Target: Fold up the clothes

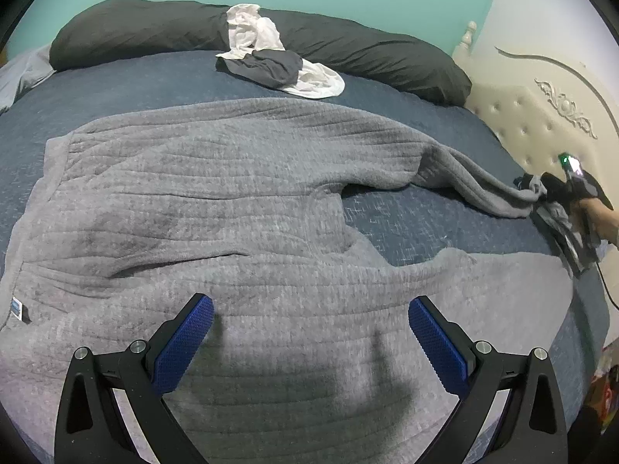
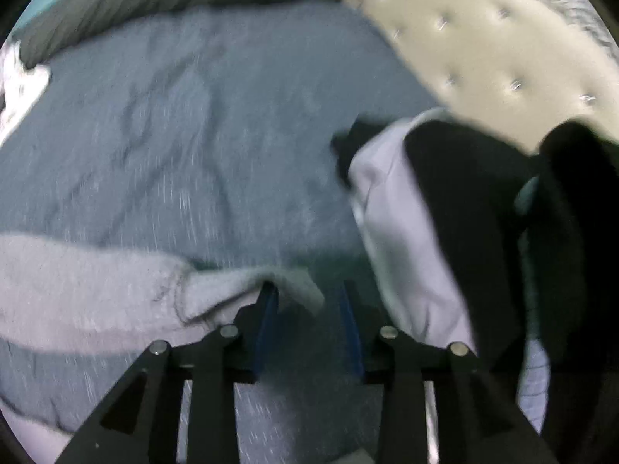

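A grey ribbed sweater (image 1: pixel 232 201) lies spread flat on the navy bed cover (image 1: pixel 425 224). My left gripper (image 1: pixel 309 305) hovers open over the sweater's near part, its blue pads wide apart with nothing between them. One sleeve (image 1: pixel 476 181) stretches right to the bed's edge, where a hand holds the right gripper (image 1: pixel 572 178). In the blurred right wrist view the sleeve's cuff (image 2: pixel 240 286) lies against the left finger of my right gripper (image 2: pixel 307 290). Its jaws stand apart and do not press on the cuff.
A heap of white and dark clothes (image 1: pixel 278 58) sits at the far side, before long dark pillows (image 1: pixel 135 31). A cream tufted headboard (image 1: pixel 534 123) borders the right. Black and pale lilac garments (image 2: pixel 387 212) lie beside the right gripper.
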Demonstrator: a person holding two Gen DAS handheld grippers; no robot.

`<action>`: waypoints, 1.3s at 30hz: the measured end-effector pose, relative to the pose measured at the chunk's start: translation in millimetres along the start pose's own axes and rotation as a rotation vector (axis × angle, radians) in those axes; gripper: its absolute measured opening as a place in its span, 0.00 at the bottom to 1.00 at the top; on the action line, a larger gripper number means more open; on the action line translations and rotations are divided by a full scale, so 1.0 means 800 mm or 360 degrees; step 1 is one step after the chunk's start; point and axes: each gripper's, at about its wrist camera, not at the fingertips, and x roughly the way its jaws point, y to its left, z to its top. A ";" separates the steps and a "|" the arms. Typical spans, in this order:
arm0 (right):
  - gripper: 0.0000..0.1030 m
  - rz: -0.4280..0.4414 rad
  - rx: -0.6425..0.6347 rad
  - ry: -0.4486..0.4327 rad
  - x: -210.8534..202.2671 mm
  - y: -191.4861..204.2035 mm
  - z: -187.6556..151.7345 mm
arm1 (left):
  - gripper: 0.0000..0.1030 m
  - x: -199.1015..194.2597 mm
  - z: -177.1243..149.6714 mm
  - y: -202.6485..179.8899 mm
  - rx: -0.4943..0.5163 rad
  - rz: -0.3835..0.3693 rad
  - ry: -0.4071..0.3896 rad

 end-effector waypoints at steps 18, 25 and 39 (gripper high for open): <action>0.55 0.0722 -0.0727 -0.0275 -0.067 0.191 -0.054 | 1.00 -0.008 0.002 0.000 -0.0020 -0.0026 -0.0027; 0.52 0.0731 -0.0726 -0.0172 -0.034 0.217 -0.067 | 1.00 -0.006 0.002 0.007 -0.0042 -0.0027 -0.0023; 0.49 0.0327 -0.0362 -0.0180 0.017 0.216 0.015 | 1.00 0.002 -0.004 0.010 -0.0041 -0.0013 0.0004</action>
